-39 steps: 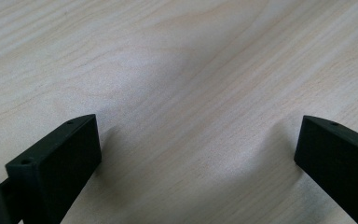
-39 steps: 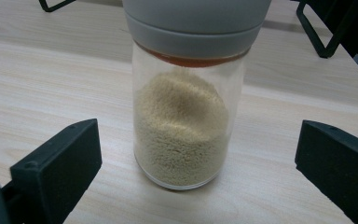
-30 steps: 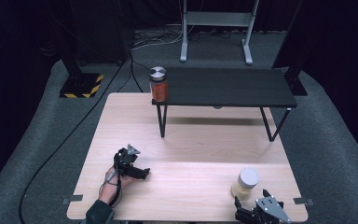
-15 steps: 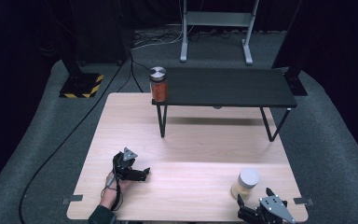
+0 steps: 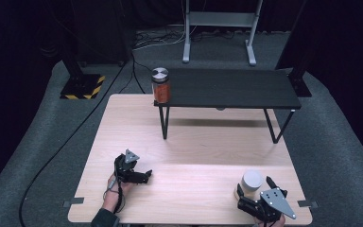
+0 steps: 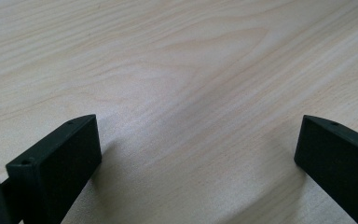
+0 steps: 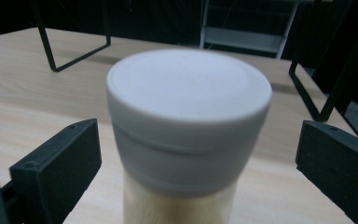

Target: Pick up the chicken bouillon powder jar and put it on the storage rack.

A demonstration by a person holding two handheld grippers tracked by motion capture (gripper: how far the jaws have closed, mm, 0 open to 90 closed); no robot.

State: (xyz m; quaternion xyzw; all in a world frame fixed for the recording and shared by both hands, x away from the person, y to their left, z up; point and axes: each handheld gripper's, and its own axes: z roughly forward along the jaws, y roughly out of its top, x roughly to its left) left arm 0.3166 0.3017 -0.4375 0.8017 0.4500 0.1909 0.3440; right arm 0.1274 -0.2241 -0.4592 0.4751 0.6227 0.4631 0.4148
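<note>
Cream cylindrical jar with grey plastic lid point(image 5: 252, 182) upright near table's front right corner, between spread jaws of right gripper point(image 5: 255, 190), untouched. Advise: centre both jaws below lid, then squeeze level. Left gripper point(image 5: 141, 176) spread, empty, over pale wooden table point(image 5: 198, 142).

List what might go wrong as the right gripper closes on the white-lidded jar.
The right gripper is open, its jaws either side of the white-lidded jar. The jar looks tall and stands near the table's front edge: an uneven squeeze might tip it. Gripping only the lid could slip or loosen it.
</note>
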